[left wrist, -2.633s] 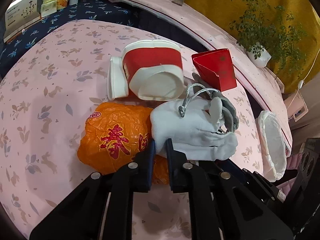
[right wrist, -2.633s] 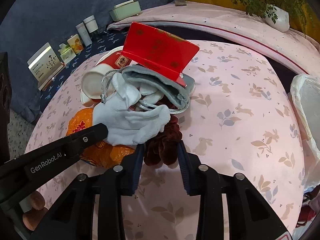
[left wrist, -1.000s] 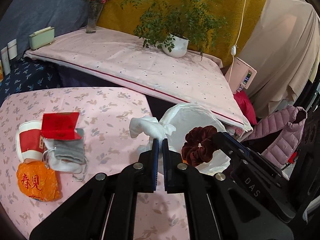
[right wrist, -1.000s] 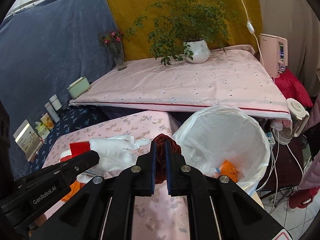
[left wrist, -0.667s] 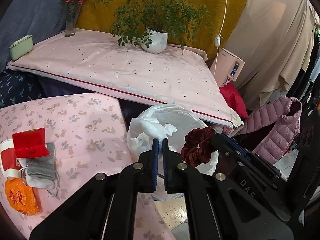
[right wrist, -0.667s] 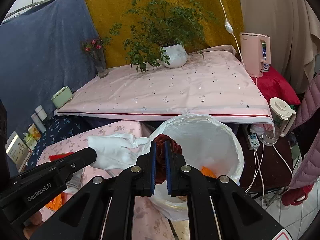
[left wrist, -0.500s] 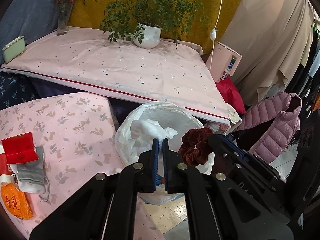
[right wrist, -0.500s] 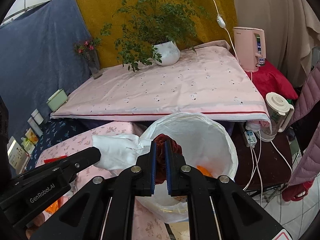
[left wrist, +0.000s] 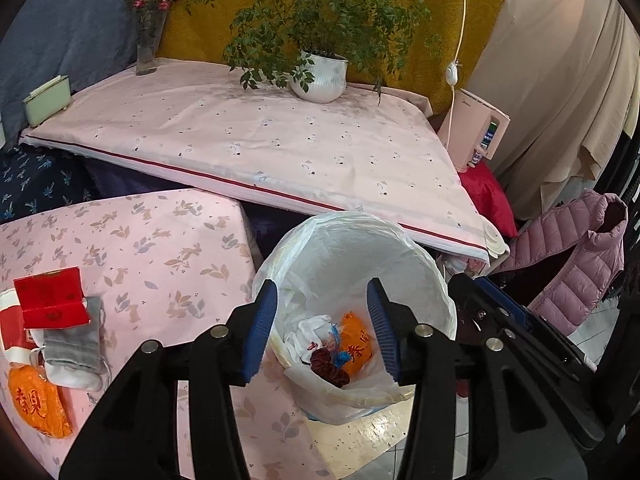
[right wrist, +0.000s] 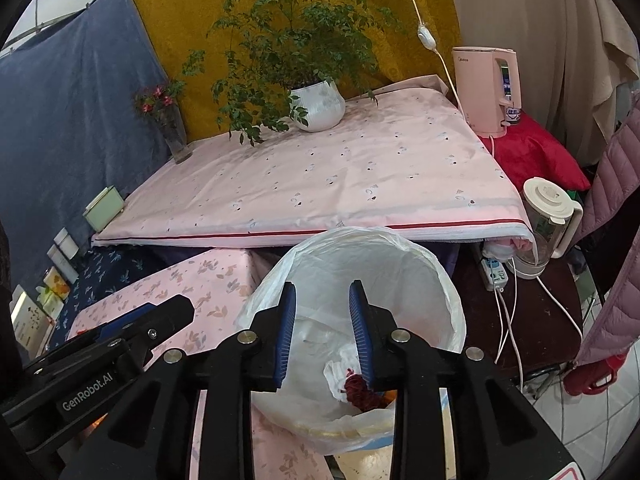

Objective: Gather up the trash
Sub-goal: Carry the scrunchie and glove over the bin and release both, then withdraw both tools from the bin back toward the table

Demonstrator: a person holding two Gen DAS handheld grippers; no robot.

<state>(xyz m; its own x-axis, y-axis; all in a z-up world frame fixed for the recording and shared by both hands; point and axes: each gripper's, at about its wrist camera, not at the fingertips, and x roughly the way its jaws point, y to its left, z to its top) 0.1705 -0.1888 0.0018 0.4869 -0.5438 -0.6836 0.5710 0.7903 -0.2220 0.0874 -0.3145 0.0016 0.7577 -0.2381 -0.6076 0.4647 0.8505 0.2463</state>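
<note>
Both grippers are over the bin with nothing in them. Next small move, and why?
Probably swing the left gripper back toward the table. The jaws of both it and the right gripper are opening with nothing between them; the white cloth and dark red scrunchie already lie in the bin liner. The red envelope, grey pouch and orange wrapper remain uncollected.

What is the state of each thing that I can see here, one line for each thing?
Left hand-held gripper: jaws opening, nothing between them.
Right hand-held gripper: jaws opening, nothing between them.
Trash bin: open, lined with a white bag.
Dark red scrunchie: lying in the bin.
White glove: lying in the bin.
Red envelope: on the table, flap open.
Grey pouch: flat on the table.
Orange wrapper: crumpled on the table.
</note>
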